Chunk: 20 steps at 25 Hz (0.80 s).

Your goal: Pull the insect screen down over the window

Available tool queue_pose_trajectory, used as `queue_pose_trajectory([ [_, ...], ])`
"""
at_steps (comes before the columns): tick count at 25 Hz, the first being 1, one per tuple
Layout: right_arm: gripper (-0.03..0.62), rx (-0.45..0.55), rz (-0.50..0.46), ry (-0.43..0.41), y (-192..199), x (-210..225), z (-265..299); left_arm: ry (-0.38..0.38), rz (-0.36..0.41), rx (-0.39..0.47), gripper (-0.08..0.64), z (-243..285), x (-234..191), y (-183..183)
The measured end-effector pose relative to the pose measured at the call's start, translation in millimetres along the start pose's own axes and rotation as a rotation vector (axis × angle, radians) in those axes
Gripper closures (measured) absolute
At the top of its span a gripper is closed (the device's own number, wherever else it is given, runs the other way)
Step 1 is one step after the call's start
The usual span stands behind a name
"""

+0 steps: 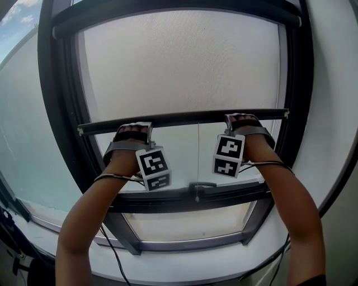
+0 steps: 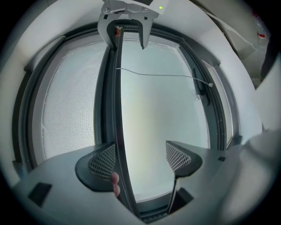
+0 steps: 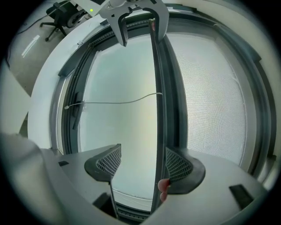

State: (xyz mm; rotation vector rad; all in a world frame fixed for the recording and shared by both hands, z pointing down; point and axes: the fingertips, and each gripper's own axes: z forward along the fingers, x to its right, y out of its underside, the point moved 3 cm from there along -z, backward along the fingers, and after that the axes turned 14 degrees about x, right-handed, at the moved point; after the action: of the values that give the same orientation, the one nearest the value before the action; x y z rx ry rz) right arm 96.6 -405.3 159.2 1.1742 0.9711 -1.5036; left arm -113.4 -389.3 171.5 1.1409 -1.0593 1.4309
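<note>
At your far left a side pane [image 1: 22, 128] shows pale sky, and the dark window frame [image 1: 60, 111] curves down to a white sill [image 1: 184, 263]. The insect screen [image 1: 179, 67] covers the upper part of the window, and its bottom bar [image 1: 184, 118] sits partway down, level, with bare glass [image 1: 179, 159] below it. Your left gripper [image 2: 142, 160] has its jaws wide apart. The bar runs between them and lies against the left pad only, with your fingertips [image 2: 115, 180] showing just below that pad. Its marker cube [image 1: 154, 167] faces you over your wrist. Near the middle a thin cord [image 1: 198, 151] hangs from the bar toward a small handle [image 1: 201, 185] on the lower sash. Your right gripper [image 3: 142, 165] is likewise open (the mirror of the left). The bar rests against its right pad with fingertips [image 3: 163, 188] beside it, and its cube [image 1: 228, 155] sits just under the bar. From the head view both sets of jaws are hidden behind your hands. The right gripper view catches what looks like an office chair [image 3: 63, 12] at its upper left, warped by the lens. A dark cable [image 1: 112, 251] trails off your left arm and is cut off at the bottom edge.
</note>
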Motion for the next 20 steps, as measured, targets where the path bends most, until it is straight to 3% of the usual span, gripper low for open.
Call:
queue_pose_trajectory([
  [6,0.29,0.002,0.013,0.0,-1.0,-28.5,8.4,-0.06,-0.02,0.026,0.196,8.4,26.2,-1.3],
  [9,0.29,-0.004,0.017,-0.024,1.4,-30.3,8.4,-0.03,-0.067,0.055,0.196,10.1,28.8,-5.3],
  [14,0.29,0.001,0.022,-0.066,-0.4,-49.3,13.0,0.025,-0.072,0.07,0.196,13.8,49.8,-5.0],
  [20,0.29,0.008,0.031,-0.072,-0.5,-64.6,14.8,0.017,-0.08,0.079,0.196,14.4,64.0,-7.1],
])
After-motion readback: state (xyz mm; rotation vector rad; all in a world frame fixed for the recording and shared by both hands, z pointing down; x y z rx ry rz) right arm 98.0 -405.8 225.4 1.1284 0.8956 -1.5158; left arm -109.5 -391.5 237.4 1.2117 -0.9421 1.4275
